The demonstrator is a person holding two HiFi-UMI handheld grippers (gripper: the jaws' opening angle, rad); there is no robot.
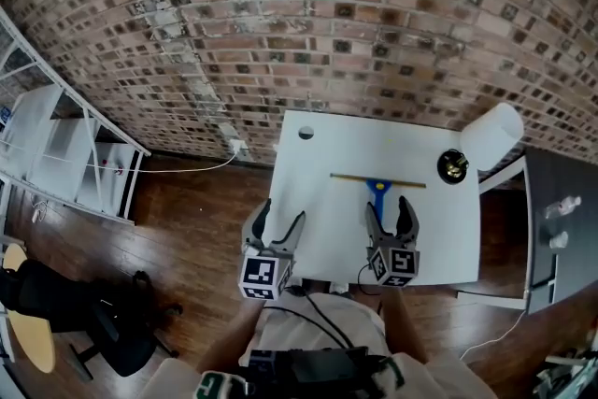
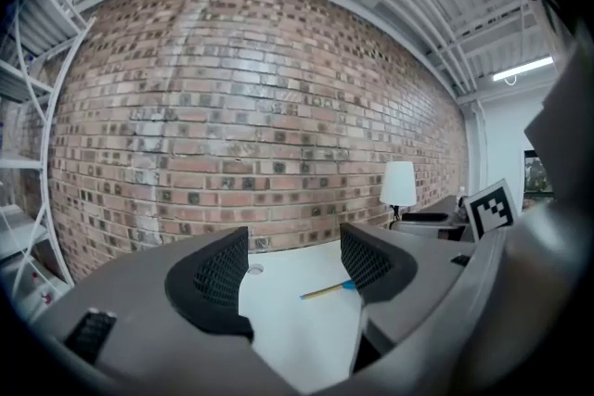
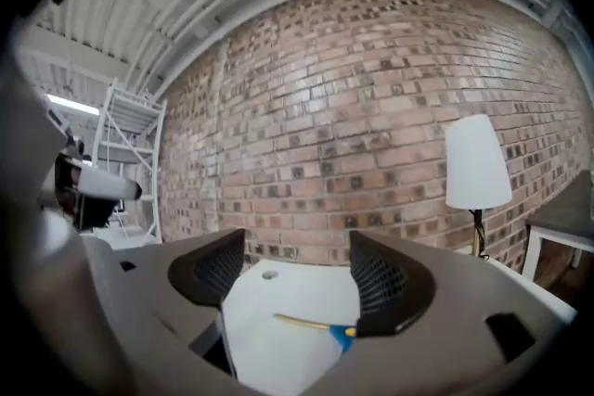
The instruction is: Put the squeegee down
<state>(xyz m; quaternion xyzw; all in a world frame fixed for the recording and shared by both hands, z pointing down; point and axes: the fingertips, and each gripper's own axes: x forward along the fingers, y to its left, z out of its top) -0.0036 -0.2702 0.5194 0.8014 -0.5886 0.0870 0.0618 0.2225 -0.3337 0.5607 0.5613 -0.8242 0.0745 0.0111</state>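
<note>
Flat on the white counter (image 1: 327,238), free of both grippers: the squeegee (image 1: 377,183), brass-coloured blade bar crosswise, blue handle pointing back toward the person. Judged as good as done, so little left to spoil except by clumsiness.

Just on the near side of that handle: the right gripper (image 1: 390,212), jaws spread wide with nothing between them. Could clip the handle tip if dipped or pushed forward, and skid the squeegee toward the far edge.

Well to the left of the squeegee, over the counter's near corner: the left gripper (image 1: 282,215), likewise parted and empty. No threat from there.

Just past the blade's right end: a lamp (image 1: 491,137) with black base and white shade. Likely to get knocked if the squeegee were shoved sideways.

Beyond the blade's left end: a small round hole (image 1: 306,133) in the counter. Behind the squeegee: a brick wall (image 1: 280,14). Nothing in the way of drawing the right gripper back from the squeegee.
</note>
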